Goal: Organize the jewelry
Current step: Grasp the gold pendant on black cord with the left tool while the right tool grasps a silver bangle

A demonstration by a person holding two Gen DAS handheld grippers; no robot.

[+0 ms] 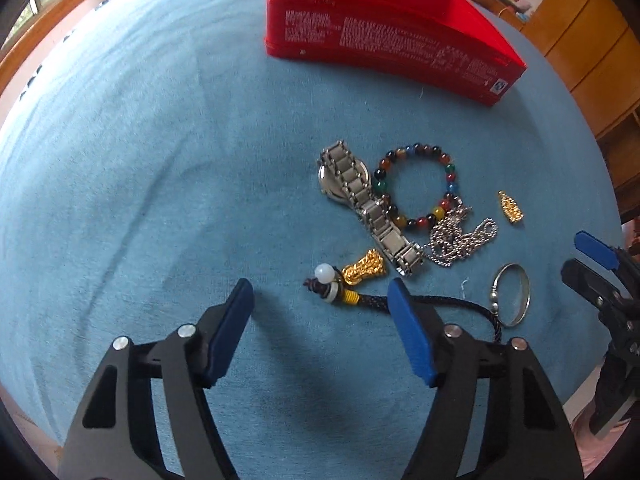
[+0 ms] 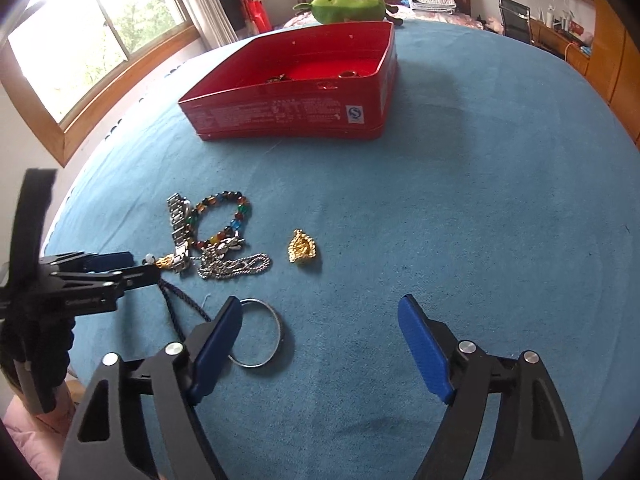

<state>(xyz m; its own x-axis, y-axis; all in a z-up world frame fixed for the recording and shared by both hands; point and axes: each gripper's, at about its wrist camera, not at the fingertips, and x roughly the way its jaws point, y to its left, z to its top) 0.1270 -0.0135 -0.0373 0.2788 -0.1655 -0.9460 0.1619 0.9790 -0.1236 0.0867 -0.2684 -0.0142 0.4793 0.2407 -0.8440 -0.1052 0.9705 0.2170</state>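
A red tin box (image 1: 384, 36) (image 2: 288, 116) stands open on the blue cloth, with a few small pieces inside. Nearer lie a steel watch (image 1: 360, 200) (image 2: 179, 220), a multicoloured bead bracelet (image 1: 416, 188) (image 2: 224, 216), a silver ball chain (image 1: 460, 240) (image 2: 232, 264), a gold pendant (image 1: 511, 208) (image 2: 302, 248), a silver ring (image 1: 514, 300) (image 2: 260, 332), and a black cord with gold charm and white bead (image 1: 352, 276). My left gripper (image 1: 322, 296) is open, just short of the cord charm. My right gripper (image 2: 320, 312) is open, its left finger beside the ring.
The blue cloth (image 2: 460, 208) covers a round table. A window (image 2: 80, 32) is at the left, a bed with a green plush toy (image 2: 344, 6) behind, wooden cabinets (image 1: 592, 48) at the right.
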